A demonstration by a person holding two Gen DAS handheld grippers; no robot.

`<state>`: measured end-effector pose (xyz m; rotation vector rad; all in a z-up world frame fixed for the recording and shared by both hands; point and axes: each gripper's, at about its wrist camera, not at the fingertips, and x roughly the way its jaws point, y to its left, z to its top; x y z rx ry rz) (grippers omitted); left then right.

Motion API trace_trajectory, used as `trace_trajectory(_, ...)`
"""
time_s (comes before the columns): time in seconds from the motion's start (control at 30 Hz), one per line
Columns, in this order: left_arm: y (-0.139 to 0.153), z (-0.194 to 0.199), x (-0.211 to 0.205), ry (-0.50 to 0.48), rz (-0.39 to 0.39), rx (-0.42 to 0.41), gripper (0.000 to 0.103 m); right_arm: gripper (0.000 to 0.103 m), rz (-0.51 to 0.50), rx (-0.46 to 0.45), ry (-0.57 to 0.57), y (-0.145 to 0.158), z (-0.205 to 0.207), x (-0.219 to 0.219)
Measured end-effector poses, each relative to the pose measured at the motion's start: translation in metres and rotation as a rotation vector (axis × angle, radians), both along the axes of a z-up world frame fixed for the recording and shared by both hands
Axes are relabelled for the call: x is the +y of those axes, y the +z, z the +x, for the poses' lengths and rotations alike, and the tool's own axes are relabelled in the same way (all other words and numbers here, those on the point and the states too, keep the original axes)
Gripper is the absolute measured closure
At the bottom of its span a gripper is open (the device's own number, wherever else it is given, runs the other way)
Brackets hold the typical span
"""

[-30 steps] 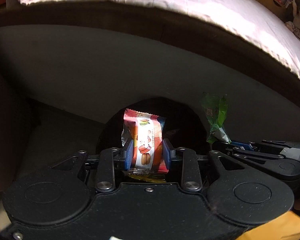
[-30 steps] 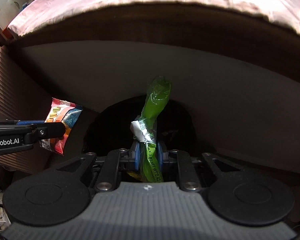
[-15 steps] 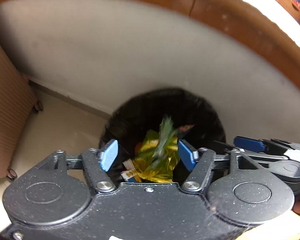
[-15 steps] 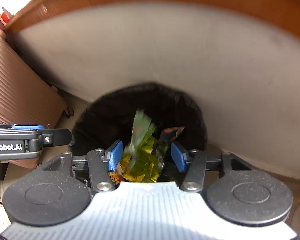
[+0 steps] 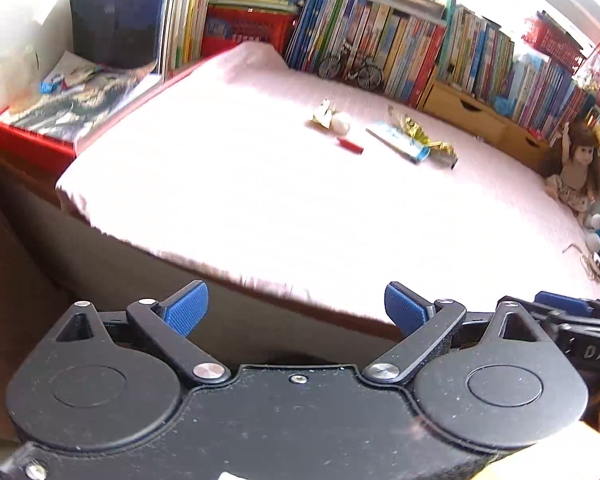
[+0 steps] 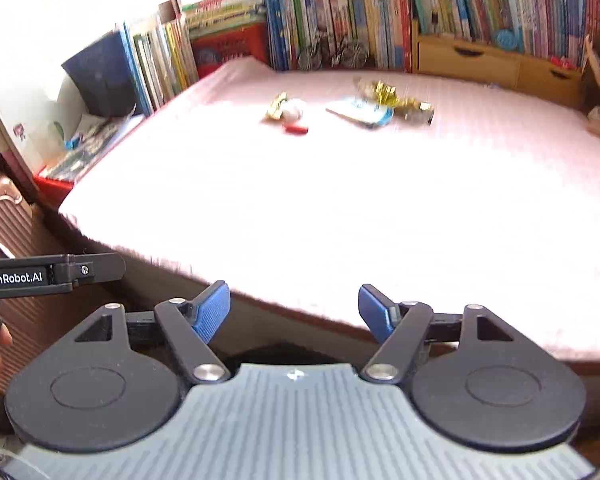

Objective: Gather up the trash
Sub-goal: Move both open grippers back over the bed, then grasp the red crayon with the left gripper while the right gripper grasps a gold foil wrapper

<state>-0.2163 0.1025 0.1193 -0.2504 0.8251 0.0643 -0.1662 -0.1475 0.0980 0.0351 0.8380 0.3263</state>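
1. The left gripper is showing a speckled black body with two round discs, silver pivot screws and ribbed blue finger pads.
2. The right gripper is wearing a grey ribbed centre plate, black discs and blue pads.
3. White "GenRobot.AI" lettering is appearing on the left gripper's side.

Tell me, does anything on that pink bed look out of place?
Yes: litter lies scattered on the pink bed cover near the bookshelf: a crumpled gold foil wrapper, a blue-and-white packet, a small red wrapper, a yellow wrapper beside a white ball.
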Motion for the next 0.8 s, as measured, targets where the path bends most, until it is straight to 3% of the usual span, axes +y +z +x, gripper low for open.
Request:
trace_trajectory(0.13,0.030,0.023,0.000,0.010,-0.003,-0.042,0.009,0.020,-0.014,-0.095,-0.038,0.047,0.024,-0.023)
trace_trajectory(0.27,0.060,0.059,0.005,0.010,-0.017,-0.119,0.009,0.020,-0.031,-0.154,-0.080,0.075,0.057,-0.039)
trace_trajectory(0.47,0.099,0.138,0.003,0.015,0.047,-0.176,0.007,0.020,-0.061,-0.231,-0.053,0.107,0.152,-0.052)
trace_trajectory(0.57,0.092,0.183,-0.004,0.074,0.038,-0.151,0.007,0.020,-0.081,-0.244,-0.042,0.101,0.210,-0.058)
trace_trajectory(0.67,0.066,0.220,-0.013,0.139,0.000,-0.099,0.009,0.022,-0.099,-0.191,-0.027,0.080,0.253,-0.067)
trace_trajectory(0.8,0.018,0.266,-0.035,0.152,0.012,-0.008,0.021,0.024,-0.134,-0.105,0.040,0.034,0.295,-0.076)
